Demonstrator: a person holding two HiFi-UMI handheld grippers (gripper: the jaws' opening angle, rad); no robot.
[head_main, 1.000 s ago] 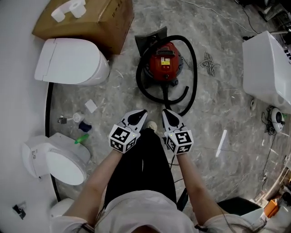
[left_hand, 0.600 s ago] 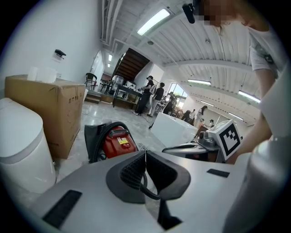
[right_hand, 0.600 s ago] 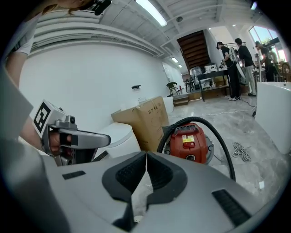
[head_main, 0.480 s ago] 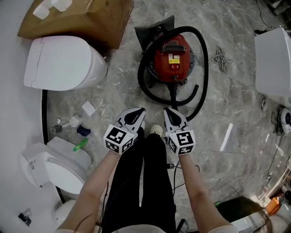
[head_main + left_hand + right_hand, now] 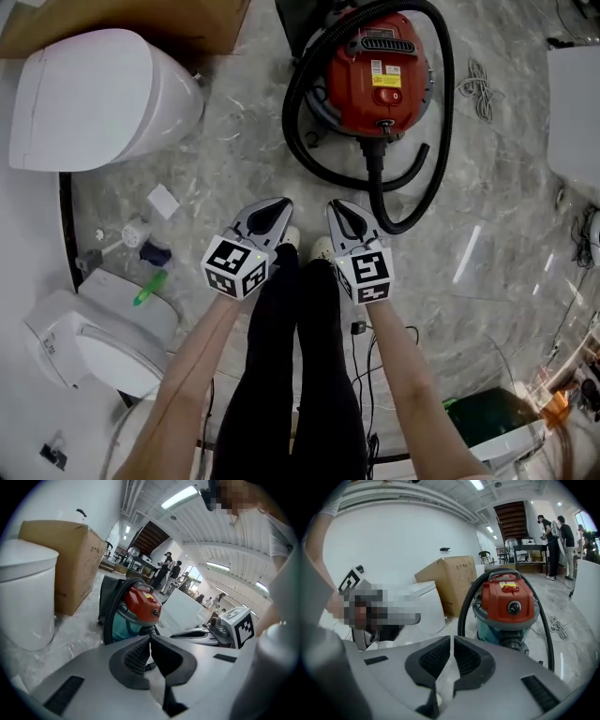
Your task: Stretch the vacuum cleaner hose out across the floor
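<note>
A red vacuum cleaner (image 5: 377, 75) stands on the marble floor at the top of the head view, its black hose (image 5: 444, 141) looped around the body and curling back to the front inlet. The same vacuum cleaner (image 5: 508, 604) fills the middle of the right gripper view and sits farther off in the left gripper view as the vacuum cleaner (image 5: 139, 604). My left gripper (image 5: 278, 208) and right gripper (image 5: 338, 210) hover side by side above the person's feet, short of the hose. Both are shut and hold nothing.
A white toilet (image 5: 94, 98) and a cardboard box (image 5: 131, 19) lie at the upper left; another toilet (image 5: 89, 323) sits at lower left. Small items (image 5: 150, 253) litter the floor between them. A white appliance (image 5: 574, 112) stands at right, and cables (image 5: 361, 375) trail behind the legs.
The view has closed in on the vacuum cleaner, which now sits larger and higher in the head view. Both grippers stayed shut and side by side.
</note>
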